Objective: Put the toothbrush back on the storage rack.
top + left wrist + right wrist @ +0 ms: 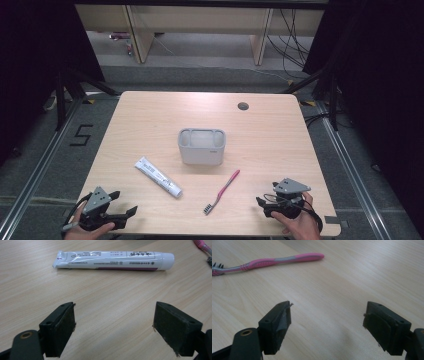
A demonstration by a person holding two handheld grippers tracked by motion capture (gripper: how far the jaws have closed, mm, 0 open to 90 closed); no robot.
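A white toothpaste tube [158, 177] lies flat on the wooden table [150, 115], left of centre. In the left gripper view the tube [112, 260] lies crosswise a short way beyond the jaws. A pink toothbrush [222, 191] lies right of the tube, bristles toward the front edge; the right gripper view has the toothbrush [269, 262] at upper left. Behind both stands a grey holder box [201, 146], open at the top. My left gripper [126, 213] rests at the front left corner, open and empty. My right gripper [261, 204] sits at the front right, open and empty.
A small round cable hole [243, 106] is set in the table's far side. Dark curtains flank the table, with tripod legs [62, 97] at the left and cables on the floor at the right. Desk legs stand behind.
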